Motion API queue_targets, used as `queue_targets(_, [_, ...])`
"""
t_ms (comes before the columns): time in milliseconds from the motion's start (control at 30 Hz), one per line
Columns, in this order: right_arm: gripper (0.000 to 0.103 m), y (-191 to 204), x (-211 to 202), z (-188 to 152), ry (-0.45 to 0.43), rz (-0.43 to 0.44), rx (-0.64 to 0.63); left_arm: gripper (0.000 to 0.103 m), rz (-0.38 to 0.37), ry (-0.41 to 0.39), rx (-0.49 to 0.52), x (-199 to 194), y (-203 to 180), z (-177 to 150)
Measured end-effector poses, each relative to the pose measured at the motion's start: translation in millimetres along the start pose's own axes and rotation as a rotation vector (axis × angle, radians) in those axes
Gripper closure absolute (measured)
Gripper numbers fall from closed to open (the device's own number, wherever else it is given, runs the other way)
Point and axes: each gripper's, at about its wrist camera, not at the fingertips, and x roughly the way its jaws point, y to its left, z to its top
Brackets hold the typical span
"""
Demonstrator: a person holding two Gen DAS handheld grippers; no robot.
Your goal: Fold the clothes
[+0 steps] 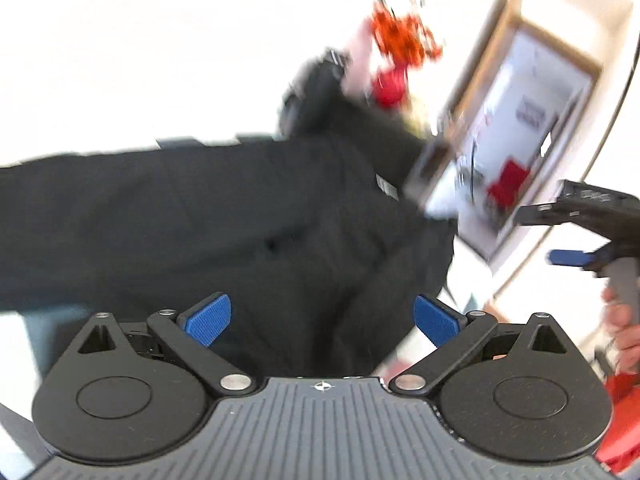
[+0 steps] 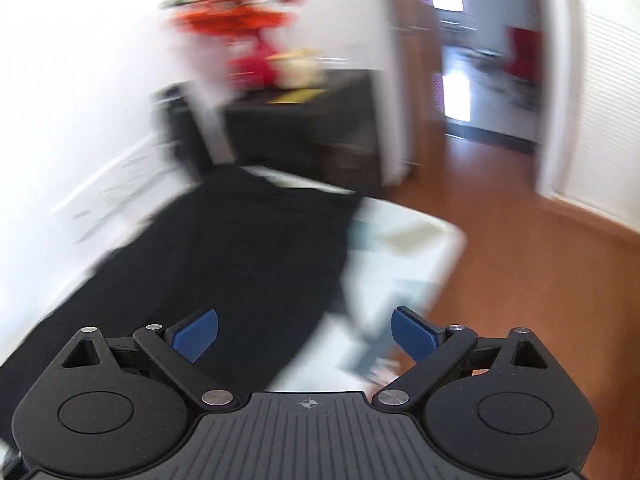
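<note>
A black garment [image 1: 224, 216] lies spread out across the middle of the left wrist view, with a small white label near its right side. My left gripper [image 1: 322, 320] hovers over its near edge, jaws wide open, nothing between the blue pads [image 1: 208, 320]. In the blurred right wrist view the same garment [image 2: 240, 256] covers the left part of a white table [image 2: 416, 240]. My right gripper [image 2: 304, 334] is open and empty above the garment's right edge. From the left wrist it shows at the far right [image 1: 576, 240], held by a hand [image 1: 624, 328].
A dark cabinet [image 2: 312, 128] stands beyond the table with red and orange flowers [image 2: 240, 16] on top. A wooden floor [image 2: 520, 272] runs along the table's right side to an open doorway [image 2: 488, 60]. A white wall is on the left.
</note>
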Motion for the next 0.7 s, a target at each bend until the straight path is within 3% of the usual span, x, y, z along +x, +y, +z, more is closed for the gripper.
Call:
queue_targets(133, [0.010, 90.2, 7.9, 25.7, -0.005, 0.185, -0.188, 0.003, 0.068, -0.083, -0.218, -33.5, 60.2, 25.6])
queue_targets(200, [0.010, 133.6, 15.0, 37.8, -0.028, 0.260, -0.279, 0.003, 0.153, -0.075, -0.362, -43.2, 104.1, 29.1])
queue_targets(333, [0.012, 192.5, 51.1, 62.5, 0.001, 0.385, -0.286, 0.005, 0.284, -0.073, -0.632, -63.9, 188.0, 23.5])
queue_targets(433, [0.016, 217.1, 85.6, 69.0, 0.017, 0.379, -0.317, 0.005, 0.355, -0.074, -0.700, -66.9, 225.5, 17.1])
queue_targets(533, [0.017, 227.3, 125.6, 53.5, 0.022, 0.294, -0.433, 0.005, 0.430, -0.015, -0.742, -47.6, 245.4, 9.4])
queue_targets(600, [0.022, 226.3, 156.9, 31.9, 0.114, 0.259, -0.454, 0.010, 0.437, 0.011, -0.772, -39.0, 252.8, 2.5])
queue_targets(700, [0.043, 204.2, 190.5, 7.7, 0.255, 0.239, -0.437, 0.010, 0.448, 0.012, -0.800, -28.1, 257.6, -4.5])
